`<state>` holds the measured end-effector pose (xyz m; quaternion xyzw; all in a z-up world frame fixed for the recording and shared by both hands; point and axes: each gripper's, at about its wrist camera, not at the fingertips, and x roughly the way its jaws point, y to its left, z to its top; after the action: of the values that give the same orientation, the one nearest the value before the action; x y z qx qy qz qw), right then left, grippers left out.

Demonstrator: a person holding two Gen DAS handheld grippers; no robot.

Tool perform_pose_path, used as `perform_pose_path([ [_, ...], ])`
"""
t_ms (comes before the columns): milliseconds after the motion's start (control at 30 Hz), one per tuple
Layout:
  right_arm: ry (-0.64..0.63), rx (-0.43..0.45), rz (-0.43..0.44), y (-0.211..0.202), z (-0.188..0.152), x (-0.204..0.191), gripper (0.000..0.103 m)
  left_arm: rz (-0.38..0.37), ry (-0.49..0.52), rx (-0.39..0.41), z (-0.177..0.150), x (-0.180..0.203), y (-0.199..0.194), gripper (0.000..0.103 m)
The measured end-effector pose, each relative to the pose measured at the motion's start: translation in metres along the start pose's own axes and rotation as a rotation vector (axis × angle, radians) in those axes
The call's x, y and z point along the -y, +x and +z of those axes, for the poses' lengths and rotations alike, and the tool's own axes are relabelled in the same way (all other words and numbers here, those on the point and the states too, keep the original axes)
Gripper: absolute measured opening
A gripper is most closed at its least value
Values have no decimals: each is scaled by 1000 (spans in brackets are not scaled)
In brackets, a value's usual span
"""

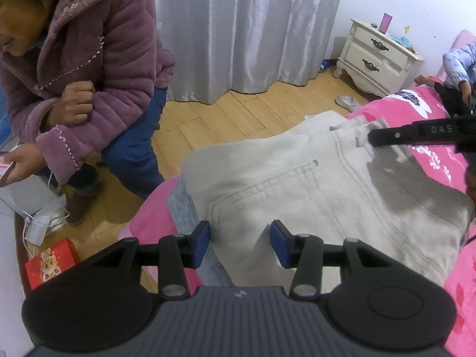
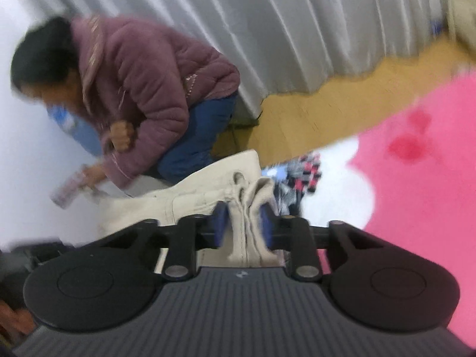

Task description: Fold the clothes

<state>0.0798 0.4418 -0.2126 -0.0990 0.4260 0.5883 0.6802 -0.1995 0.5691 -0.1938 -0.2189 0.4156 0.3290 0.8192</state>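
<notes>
Pinching the waistband of the beige trousers [image 2: 238,226], your right gripper [image 2: 242,223] is clamped; your left gripper [image 1: 240,242] hovers spread above them on the pink bed [image 1: 440,163].

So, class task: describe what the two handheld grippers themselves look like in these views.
Each is alike: the left gripper and right gripper have a ribbed dark grey body with a small pale logo, two round black discs at the sides, black linkage arms with silver pivot pins, and blue pads lining the fingers. No cables are visible.
</notes>
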Motion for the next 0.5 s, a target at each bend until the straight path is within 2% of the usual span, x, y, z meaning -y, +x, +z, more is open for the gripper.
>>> perform_pose_path([
  [100,-123,66,-23,-22,2,-32,12,8,-15,1,-5,-5,-4,46],
  [200,-213,150,63,-36,8,-49,11,15,-28,1,-9,-10,-6,46],
  [233,-212,158,81,-34,8,-46,11,16,-32,-1,-9,-13,-6,47],
  [333,-105,119,93,-8,0,-10,12,8,-45,-1,-9,-18,-4,47],
  [400,-34,93,100,8,-5,14,16,-3,-42,8,-9,-18,-2,47],
  [467,57,70,113,22,-10,39,30,5,-28,14,-11,-14,-1,47],
  [500,137,65,128,25,-14,52,52,6,-28,15,-12,-14,-2,47],
])
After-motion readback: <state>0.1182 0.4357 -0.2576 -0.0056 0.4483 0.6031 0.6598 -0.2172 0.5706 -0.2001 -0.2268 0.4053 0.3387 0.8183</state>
